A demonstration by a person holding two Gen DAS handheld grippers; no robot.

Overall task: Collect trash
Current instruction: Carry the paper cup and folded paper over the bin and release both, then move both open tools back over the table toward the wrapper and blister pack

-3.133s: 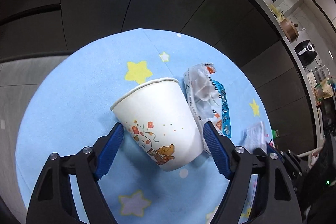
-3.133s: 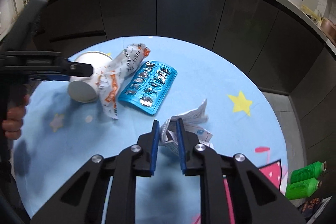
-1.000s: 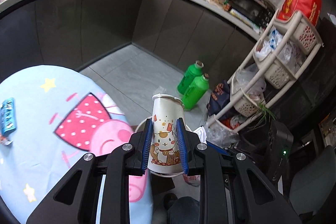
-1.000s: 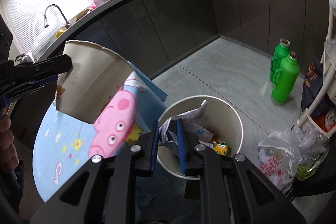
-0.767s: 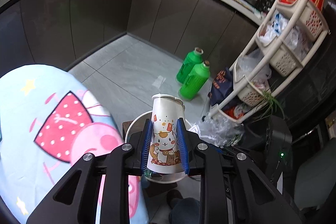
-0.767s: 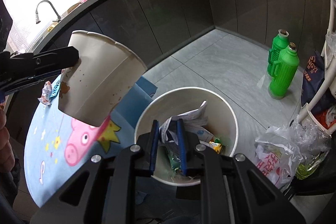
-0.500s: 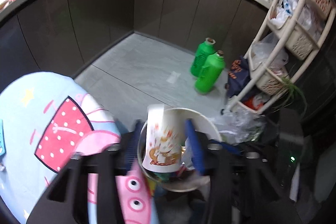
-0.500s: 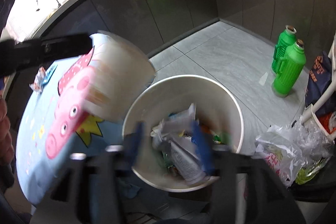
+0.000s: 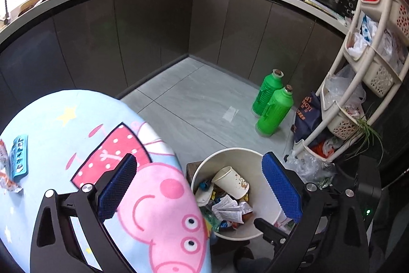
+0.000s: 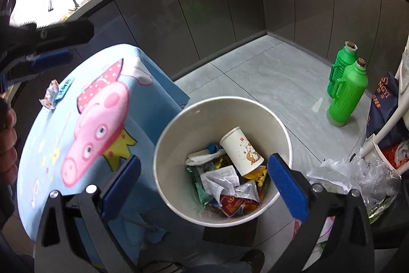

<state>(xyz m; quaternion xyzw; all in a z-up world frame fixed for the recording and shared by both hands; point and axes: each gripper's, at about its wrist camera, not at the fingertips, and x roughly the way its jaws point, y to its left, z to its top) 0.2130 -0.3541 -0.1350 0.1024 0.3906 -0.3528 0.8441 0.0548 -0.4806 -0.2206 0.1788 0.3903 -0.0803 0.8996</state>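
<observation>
The white trash bin (image 10: 281, 124) stands on the floor beside the round table; it also shows in the left wrist view (image 9: 265, 196). Inside lie the paper cup (image 10: 241, 150) with cartoon print, on its side, and the crumpled paper (image 10: 219, 179) among wrappers. The cup (image 9: 231, 182) and paper (image 9: 230, 209) also show in the left wrist view. My right gripper (image 10: 204, 178) is open and empty above the bin. My left gripper (image 9: 199, 186) is open and empty above the bin and table edge. A blue blister pack (image 9: 19, 155) and a snack wrapper (image 9: 6, 178) lie on the table.
The table carries a blue cartoon-pig cloth (image 9: 76, 124). Two green bottles (image 9: 271, 104) stand on the grey floor. A white basket rack (image 9: 363, 83) with bags stands at the right, with plastic bags (image 10: 358, 175) at its foot. Dark cabinets curve behind.
Both grippers opened over the bin. The cup dropped from the left one and the crumpled paper from the right one; both now lie inside the bin.
</observation>
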